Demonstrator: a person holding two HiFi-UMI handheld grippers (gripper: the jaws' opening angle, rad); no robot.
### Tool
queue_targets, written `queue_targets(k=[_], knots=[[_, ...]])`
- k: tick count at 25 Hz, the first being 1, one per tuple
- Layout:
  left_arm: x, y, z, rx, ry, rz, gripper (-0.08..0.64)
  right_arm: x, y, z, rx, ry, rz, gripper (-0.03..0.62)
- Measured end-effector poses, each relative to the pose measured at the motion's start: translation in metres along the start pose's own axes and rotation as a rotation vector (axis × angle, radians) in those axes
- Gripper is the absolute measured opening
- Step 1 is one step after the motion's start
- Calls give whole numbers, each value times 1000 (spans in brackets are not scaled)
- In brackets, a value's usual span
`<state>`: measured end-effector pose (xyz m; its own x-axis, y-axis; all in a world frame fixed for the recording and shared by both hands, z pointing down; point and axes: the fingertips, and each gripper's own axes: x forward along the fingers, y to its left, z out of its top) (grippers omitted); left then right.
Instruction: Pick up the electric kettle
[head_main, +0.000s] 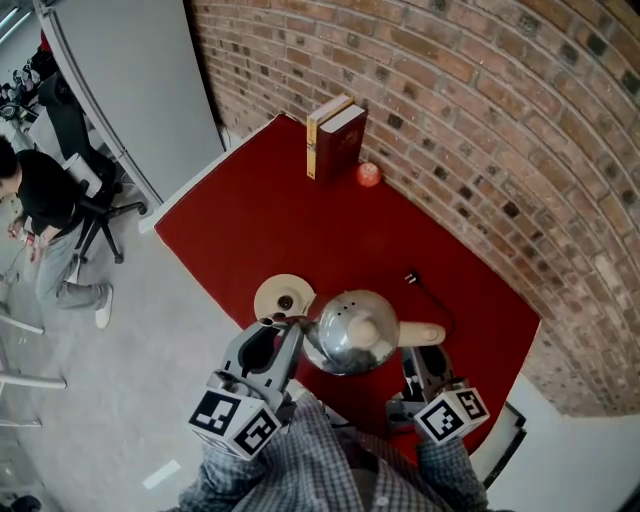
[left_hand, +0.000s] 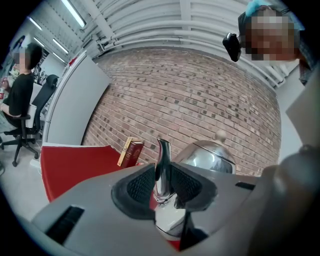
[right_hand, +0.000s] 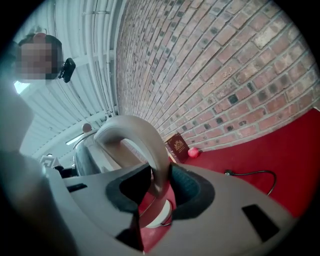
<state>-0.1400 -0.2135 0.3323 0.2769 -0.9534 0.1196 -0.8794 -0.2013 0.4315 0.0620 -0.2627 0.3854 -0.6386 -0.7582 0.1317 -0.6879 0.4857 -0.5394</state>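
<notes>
Head view: we find the electric kettle (head_main: 352, 332) over the red table (head_main: 300, 220), spout-to-handle axis lying crosswise, left gripper (head_main: 285, 323) clenched on the spout (left_hand: 163, 167), right gripper (head_main: 425, 356) on the handle (right_hand: 150, 150).

- The electric kettle (head_main: 352, 332) is polished steel, round-bodied, with a domed lid and a cream knob.
- It sits upright over the red table (head_main: 260, 230), off its round cream base (head_main: 282, 297).
- 2 grips hold it: the left gripper (left_hand: 163, 182) clamps its thin spout (left_hand: 162, 160), and the right gripper (right_hand: 161, 186) its cream handle (right_hand: 150, 145).
</notes>
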Motion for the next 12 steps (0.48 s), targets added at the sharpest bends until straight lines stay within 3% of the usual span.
queue_targets(k=[12], knots=[[-10, -11, -2, 7, -1, -26, 104, -17, 5, 4, -17, -27, -9, 117]])
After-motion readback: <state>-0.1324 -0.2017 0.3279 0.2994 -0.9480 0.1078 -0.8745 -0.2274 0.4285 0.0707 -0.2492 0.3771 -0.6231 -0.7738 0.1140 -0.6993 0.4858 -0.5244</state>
